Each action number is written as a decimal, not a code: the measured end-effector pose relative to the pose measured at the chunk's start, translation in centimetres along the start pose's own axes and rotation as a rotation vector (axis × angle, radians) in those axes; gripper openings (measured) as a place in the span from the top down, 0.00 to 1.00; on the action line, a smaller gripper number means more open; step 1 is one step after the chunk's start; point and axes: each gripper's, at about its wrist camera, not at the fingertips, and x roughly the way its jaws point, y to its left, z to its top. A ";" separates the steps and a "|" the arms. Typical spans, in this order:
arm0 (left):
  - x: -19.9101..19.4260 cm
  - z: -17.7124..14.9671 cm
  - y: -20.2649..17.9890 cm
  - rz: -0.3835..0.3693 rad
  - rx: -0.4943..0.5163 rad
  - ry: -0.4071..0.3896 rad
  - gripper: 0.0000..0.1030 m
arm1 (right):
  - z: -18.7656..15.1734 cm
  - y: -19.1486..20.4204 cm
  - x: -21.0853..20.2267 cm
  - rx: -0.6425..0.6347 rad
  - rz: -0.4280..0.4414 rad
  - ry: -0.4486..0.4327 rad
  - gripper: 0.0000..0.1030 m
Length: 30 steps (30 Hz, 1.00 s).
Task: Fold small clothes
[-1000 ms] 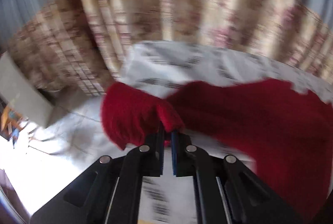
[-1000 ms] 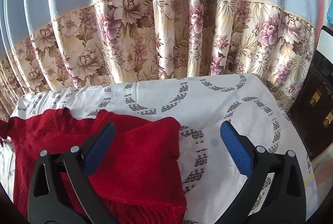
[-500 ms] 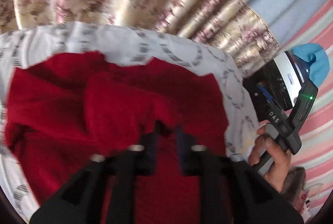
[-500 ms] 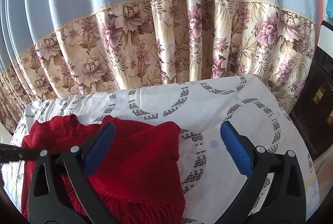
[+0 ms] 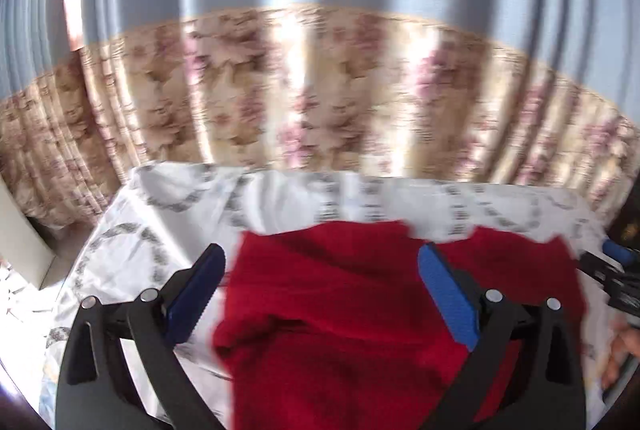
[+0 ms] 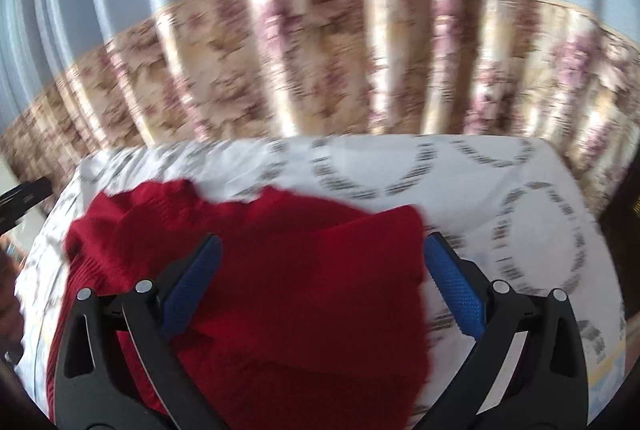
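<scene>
A red knit garment (image 5: 360,310) lies folded on a white patterned tablecloth (image 5: 132,250); it also shows in the right wrist view (image 6: 288,282). My left gripper (image 5: 320,294) is open and empty, its blue pads spread above the garment's left part. My right gripper (image 6: 324,286) is open and empty, its pads spread over the garment's right part. Both views are motion-blurred. The other gripper's tip shows at the right edge of the left wrist view (image 5: 616,270) and at the left edge of the right wrist view (image 6: 24,194).
A blue and floral curtain (image 6: 320,70) hangs right behind the table. The tablecloth's bare part (image 6: 520,210) lies right of the garment. A dark appliance (image 5: 628,226) stands at the table's right end. A pale box (image 5: 20,238) stands on the floor at left.
My left gripper let go of the red sleeve it had carried over the garment and opened wide. The sleeve now lies folded on the body. The right gripper shifted left, staying open.
</scene>
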 end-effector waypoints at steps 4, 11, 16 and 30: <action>3.6 -1.1 4.4 0.025 -0.096 0.056 0.05 | -0.7 4.4 0.6 -0.050 0.108 0.039 0.03; 5.3 -2.4 5.6 0.019 -0.133 0.070 0.06 | -2.8 11.3 1.6 -0.125 0.176 0.091 0.03; 4.7 -2.2 5.8 0.006 -0.145 0.055 0.06 | -3.5 13.2 1.7 -0.095 0.124 0.031 0.03; 6.9 -3.5 7.1 -0.004 -0.141 0.139 0.06 | -4.9 13.7 4.8 -0.148 -0.015 0.070 0.80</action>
